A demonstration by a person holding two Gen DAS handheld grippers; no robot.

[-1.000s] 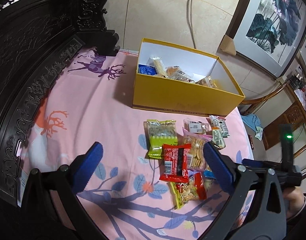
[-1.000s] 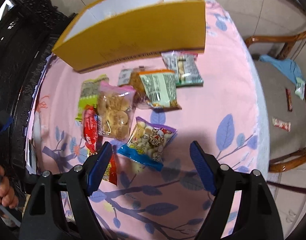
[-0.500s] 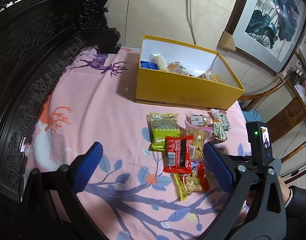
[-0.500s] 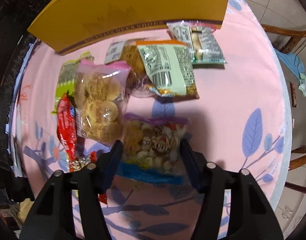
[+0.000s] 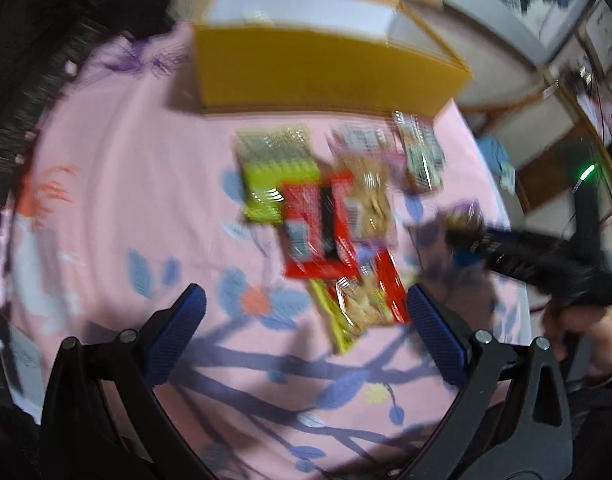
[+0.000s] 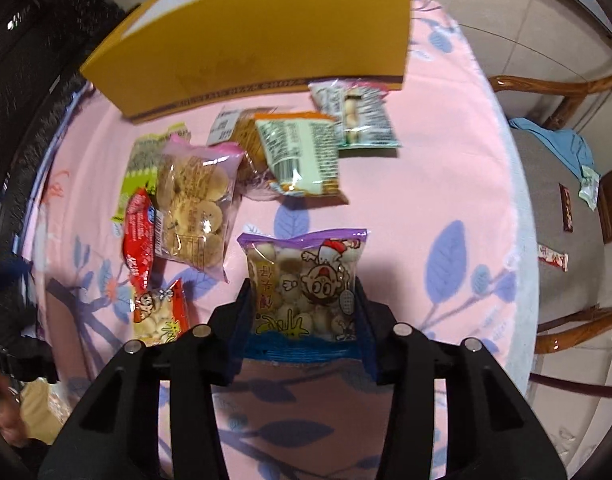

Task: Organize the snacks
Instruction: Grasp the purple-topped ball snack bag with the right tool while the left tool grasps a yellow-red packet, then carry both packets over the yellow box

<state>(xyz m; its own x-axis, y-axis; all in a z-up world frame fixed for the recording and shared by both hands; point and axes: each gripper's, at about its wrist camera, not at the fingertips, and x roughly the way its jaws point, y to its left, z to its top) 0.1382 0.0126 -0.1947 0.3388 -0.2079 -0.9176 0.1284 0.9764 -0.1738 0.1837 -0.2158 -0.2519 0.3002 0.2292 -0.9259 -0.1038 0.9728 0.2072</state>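
Note:
My right gripper (image 6: 302, 312) is shut on a clear cartoon snack bag (image 6: 304, 280) with a purple top and blue bottom, held just above the pink cloth. Ahead lie a round-biscuit bag (image 6: 194, 208), a red packet (image 6: 140, 236), a green-white packet (image 6: 300, 156) and a small pack (image 6: 355, 116). The yellow box (image 6: 266, 44) stands behind them. My left gripper (image 5: 306, 324) is open and empty over the cloth, near a red packet (image 5: 319, 228) and a green bag (image 5: 276, 176). The left wrist view is blurred.
The pink flowered cloth (image 6: 457, 184) covers the table. A wooden chair (image 6: 561, 216) with a blue cloth and loose wrappers stands at the right. Dark carved wood (image 5: 30, 80) runs along the left side. The right gripper shows in the left wrist view (image 5: 505, 252).
My right gripper closed on the cartoon snack bag and lifted it slightly. My left gripper moved down and closer to the snacks, blurring its view.

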